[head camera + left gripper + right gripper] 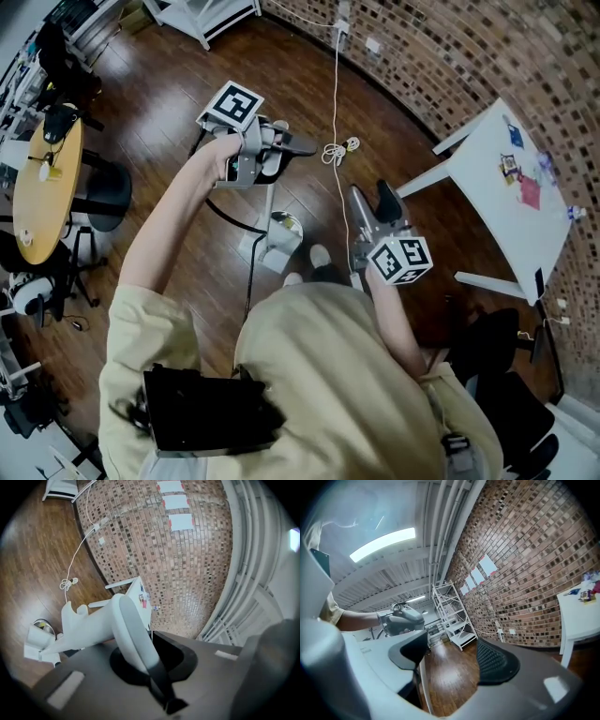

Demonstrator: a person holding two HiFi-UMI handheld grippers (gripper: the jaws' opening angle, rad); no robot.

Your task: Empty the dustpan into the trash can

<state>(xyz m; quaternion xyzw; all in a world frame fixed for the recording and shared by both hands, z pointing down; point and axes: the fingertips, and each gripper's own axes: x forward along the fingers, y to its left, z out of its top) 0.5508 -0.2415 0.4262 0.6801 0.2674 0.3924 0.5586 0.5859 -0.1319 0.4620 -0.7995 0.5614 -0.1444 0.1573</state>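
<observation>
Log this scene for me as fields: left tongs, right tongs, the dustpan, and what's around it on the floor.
left tongs: shut on the white dustpan handle
right tongs: open, nothing between them
dustpan: white, at the handle's lower end near the wooden floor; contact unclear
nearby: white cable on the floor, white table by the brick wall

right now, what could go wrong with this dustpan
The left gripper alone pinches the dustpan by its handle, so it could swing and spill. The right gripper is open, giving no support. The loose cable on the floor could catch a foot.
</observation>
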